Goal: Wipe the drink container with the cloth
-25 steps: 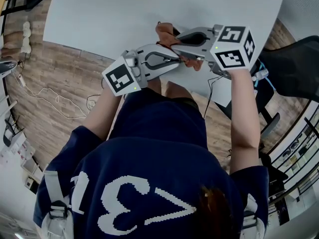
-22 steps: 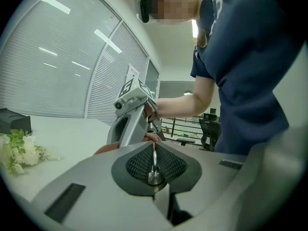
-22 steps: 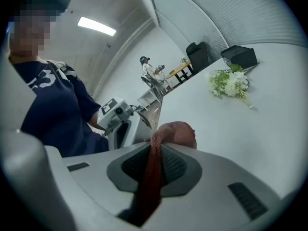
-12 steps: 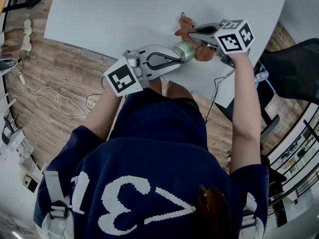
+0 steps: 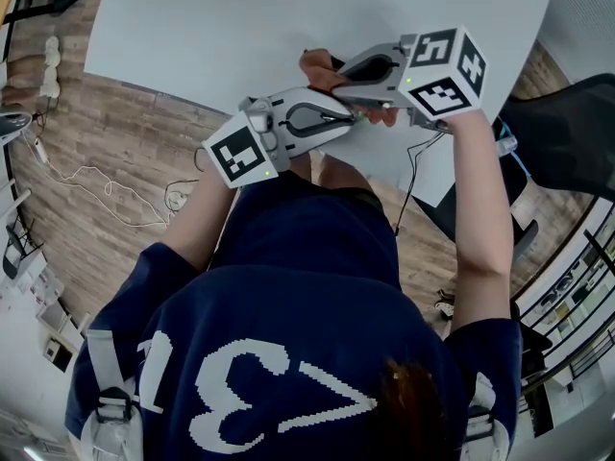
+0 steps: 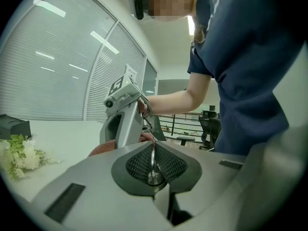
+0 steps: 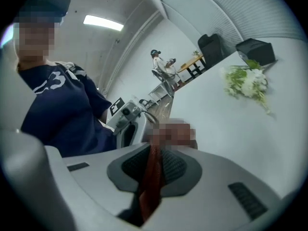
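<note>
Just above centre in the head view, over the pale table (image 5: 221, 27), the left gripper (image 5: 348, 115) is clenched on the thin metal edge of the drink container (image 6: 153, 161). The container is mostly hidden beneath the right gripper (image 5: 334, 73), which grasps the reddish cloth (image 5: 315, 63).

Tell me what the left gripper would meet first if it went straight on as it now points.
Probably the cloth: it bulges beyond the left gripper, whose jaws are shut on a thin metal part, seemingly of the drink container. The right gripper holds it. Depth is unclear.
</note>
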`<state>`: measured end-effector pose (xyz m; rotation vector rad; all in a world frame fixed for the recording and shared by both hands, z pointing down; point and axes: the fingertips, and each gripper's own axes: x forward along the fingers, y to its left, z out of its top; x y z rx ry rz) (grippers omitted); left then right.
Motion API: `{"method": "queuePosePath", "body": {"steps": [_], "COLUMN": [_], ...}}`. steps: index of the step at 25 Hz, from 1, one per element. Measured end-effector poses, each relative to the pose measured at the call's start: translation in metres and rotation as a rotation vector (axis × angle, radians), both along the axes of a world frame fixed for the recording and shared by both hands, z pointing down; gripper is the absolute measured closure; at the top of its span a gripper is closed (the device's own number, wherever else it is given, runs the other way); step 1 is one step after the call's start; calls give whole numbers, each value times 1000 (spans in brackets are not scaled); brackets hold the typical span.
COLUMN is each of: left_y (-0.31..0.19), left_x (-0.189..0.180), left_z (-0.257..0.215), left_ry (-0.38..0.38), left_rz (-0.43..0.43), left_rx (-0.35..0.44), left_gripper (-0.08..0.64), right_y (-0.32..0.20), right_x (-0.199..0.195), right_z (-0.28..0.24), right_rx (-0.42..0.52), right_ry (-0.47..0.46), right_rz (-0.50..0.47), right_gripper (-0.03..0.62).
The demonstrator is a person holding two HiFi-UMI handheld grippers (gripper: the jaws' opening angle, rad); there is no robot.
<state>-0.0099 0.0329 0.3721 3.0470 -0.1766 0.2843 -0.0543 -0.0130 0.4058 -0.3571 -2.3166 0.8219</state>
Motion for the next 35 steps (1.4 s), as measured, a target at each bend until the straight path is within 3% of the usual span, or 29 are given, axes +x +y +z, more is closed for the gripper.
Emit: {"method": "queuePosePath", "body": {"steps": [5,10,14,17,22,28,31,35], "left_y": [6,10,9,6,13,17,21,21], "left_x": [2,1,-1,1,-2,4,6,10], "left_z": [1,2,0,-1,2,0,-1,-1], "left_ry": [-10,-12,-11,-16,-24,-33,-35,-36], "left_rz": [12,12,7,9,40,55,58,62], "left_rx": [-4,-2,7,16,23,28,23,26], "left_gripper": [534,534,534,534,534,534,534,534], "right_y": [1,-22,-38,-43,-17,21,23,6], "right_x": [-4,17,39,45,21,-12,-9,0], "right_z": [15,51,82,87,57,0,10,28], "right_rx": [53,3,11,38,91,77,116,72], "right_ry": [78,138,223,238,192,52,109,135], "right_rz": [-65,37,93,100,-48,-276,-313,-255], "right_gripper": [535,535,535,535,535,535,535,535]}}
